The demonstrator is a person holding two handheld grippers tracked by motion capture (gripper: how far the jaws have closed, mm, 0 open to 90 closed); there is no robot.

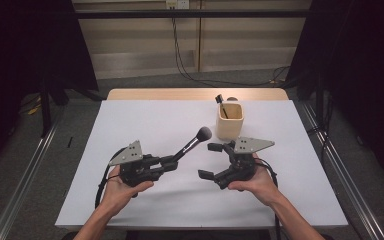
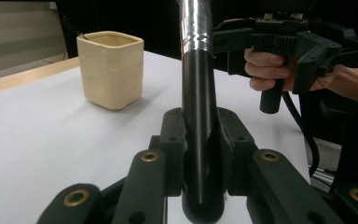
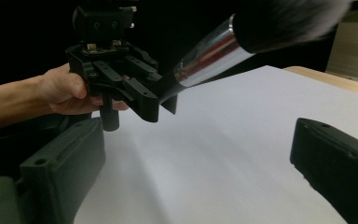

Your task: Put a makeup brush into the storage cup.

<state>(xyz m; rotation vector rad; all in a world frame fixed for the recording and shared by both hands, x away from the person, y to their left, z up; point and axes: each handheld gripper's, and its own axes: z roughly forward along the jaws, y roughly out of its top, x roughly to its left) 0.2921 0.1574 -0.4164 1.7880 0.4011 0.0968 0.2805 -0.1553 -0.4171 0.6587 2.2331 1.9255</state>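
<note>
Left gripper (image 1: 176,159) clamps makeup brush (image 1: 192,141) low on handle; right gripper (image 1: 209,161) released; brush may pivot during handover, missing cup (image 1: 229,121)

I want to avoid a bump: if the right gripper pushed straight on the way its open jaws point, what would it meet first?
Probably the makeup brush held in the left gripper: its shaft crosses just ahead of the right gripper, above the white table. Depth is unclear, so it might pass under it.
</note>
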